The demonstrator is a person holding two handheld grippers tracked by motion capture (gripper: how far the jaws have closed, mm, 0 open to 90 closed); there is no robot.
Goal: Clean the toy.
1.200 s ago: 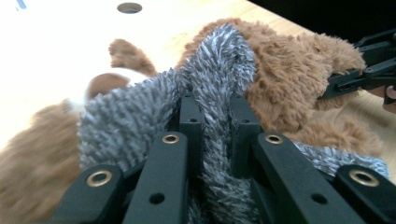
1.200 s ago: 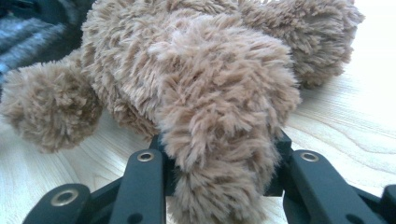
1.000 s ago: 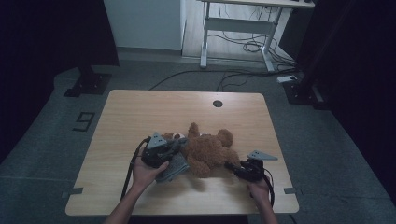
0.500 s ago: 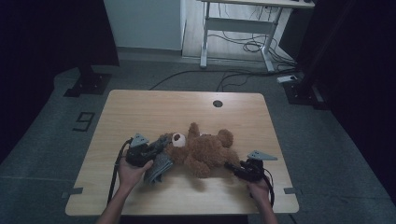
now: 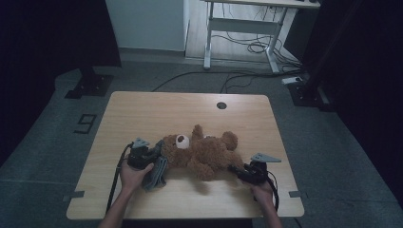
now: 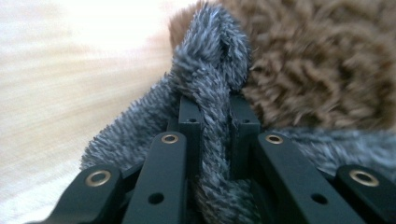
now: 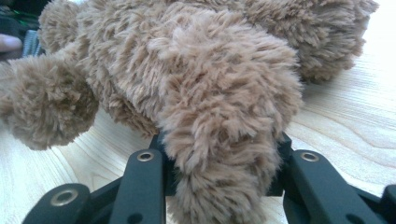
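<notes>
The tongs (image 7: 219,186) clamp a brown teddy bear's (image 7: 187,60) furry limb above the wooden table (image 7: 355,135).

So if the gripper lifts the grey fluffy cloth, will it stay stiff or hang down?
Probably it hangs down: the grey cloth folds softly where the left gripper pinches it. It looks light. Its long pile likely resists slipping.

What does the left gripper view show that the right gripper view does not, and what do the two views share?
Left gripper view alone: the left gripper, its jaws shut on a fold of grey furry cloth that lies against the teddy bear.

Right gripper view alone: the right gripper, its jaws shut on one brown limb of the bear, with another limb resting on the table to the side.

Both: black jaws rising from the bottom, the bear's brown fur close up, and the pale wooden tabletop.
</notes>
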